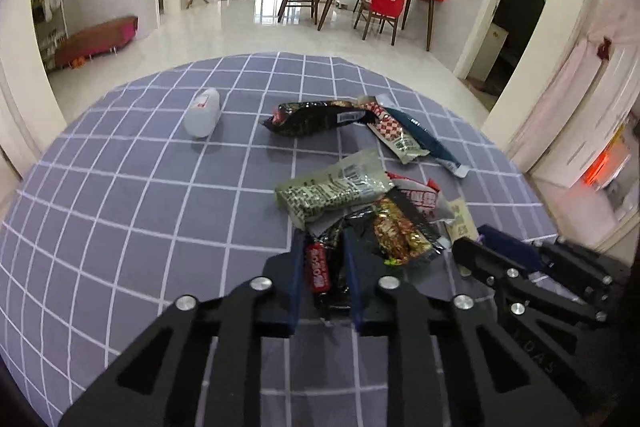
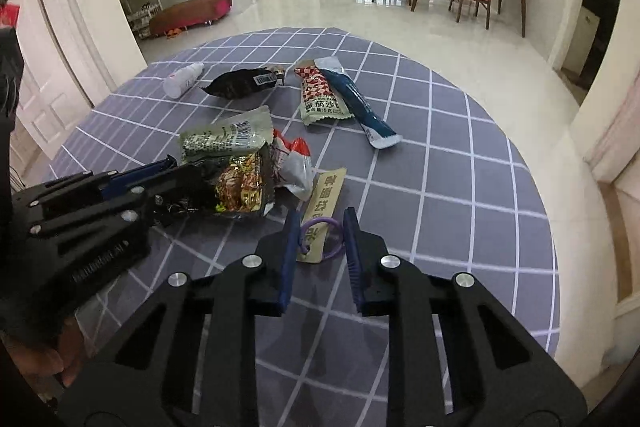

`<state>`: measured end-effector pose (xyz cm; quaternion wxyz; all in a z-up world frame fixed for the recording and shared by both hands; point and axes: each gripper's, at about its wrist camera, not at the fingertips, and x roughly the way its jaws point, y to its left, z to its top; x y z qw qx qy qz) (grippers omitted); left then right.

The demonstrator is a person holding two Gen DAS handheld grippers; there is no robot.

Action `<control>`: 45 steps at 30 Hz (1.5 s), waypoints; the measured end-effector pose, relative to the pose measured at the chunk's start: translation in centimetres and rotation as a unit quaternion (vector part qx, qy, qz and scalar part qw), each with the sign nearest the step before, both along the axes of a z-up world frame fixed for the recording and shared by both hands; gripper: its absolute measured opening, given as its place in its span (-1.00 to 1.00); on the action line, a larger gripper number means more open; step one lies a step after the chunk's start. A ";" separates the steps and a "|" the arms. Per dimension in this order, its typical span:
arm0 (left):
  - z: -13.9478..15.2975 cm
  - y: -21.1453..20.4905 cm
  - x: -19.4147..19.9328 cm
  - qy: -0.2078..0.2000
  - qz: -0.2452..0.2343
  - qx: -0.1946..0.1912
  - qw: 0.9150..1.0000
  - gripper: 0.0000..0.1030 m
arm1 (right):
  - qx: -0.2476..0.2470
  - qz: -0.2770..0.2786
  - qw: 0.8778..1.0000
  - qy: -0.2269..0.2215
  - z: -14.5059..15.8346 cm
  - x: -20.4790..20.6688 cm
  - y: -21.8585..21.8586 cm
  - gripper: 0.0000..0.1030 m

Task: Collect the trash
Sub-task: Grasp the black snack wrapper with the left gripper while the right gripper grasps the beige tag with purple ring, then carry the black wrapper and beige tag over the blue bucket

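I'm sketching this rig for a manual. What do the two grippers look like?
Both grippers, left and right, look alike: matte black angular linkage arms with cut-out slots, round silver pivot bolts, and two flat fingers faced with ribbed blue pads. The left one's side carries small white lettering. No cables show.

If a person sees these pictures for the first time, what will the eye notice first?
First the heap of snack wrappers in the middle of the grid tablecloth, with a green packet on top. The left gripper has its fingers around a black and red wrapper at the heap's near edge. The right gripper is open around a tan tag with a purple loop, and a white bottle lies at the far left.
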<state>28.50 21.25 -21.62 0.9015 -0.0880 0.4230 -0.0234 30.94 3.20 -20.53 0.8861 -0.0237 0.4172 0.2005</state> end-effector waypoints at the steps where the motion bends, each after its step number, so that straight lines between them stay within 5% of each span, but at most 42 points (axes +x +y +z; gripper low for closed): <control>1: 0.1 0.3 -0.6 -0.001 0.004 -0.007 1.000 -0.75 | 0.009 0.001 1.000 0.001 0.1 -0.3 -0.3 -0.57; 18: 8.0 -2.0 -8.4 -0.093 0.001 -0.026 0.995 -0.81 | 0.131 -0.008 0.991 -0.021 5.4 -7.1 -6.0 -0.57; 29: 8.7 -14.3 -9.6 -0.096 -0.112 -0.015 0.989 -0.81 | 0.158 -0.118 0.979 -0.059 6.5 -12.7 -19.9 -0.57; 38: 5.8 -27.6 -9.9 -0.071 -0.227 0.018 0.971 -0.81 | 0.152 -0.237 0.958 -0.052 3.1 -16.3 -31.1 -0.57; 45: 2.8 -34.4 -9.9 -0.059 -0.268 0.057 0.960 -0.81 | 0.165 -0.277 0.946 -0.024 -0.6 -16.5 -35.8 -0.55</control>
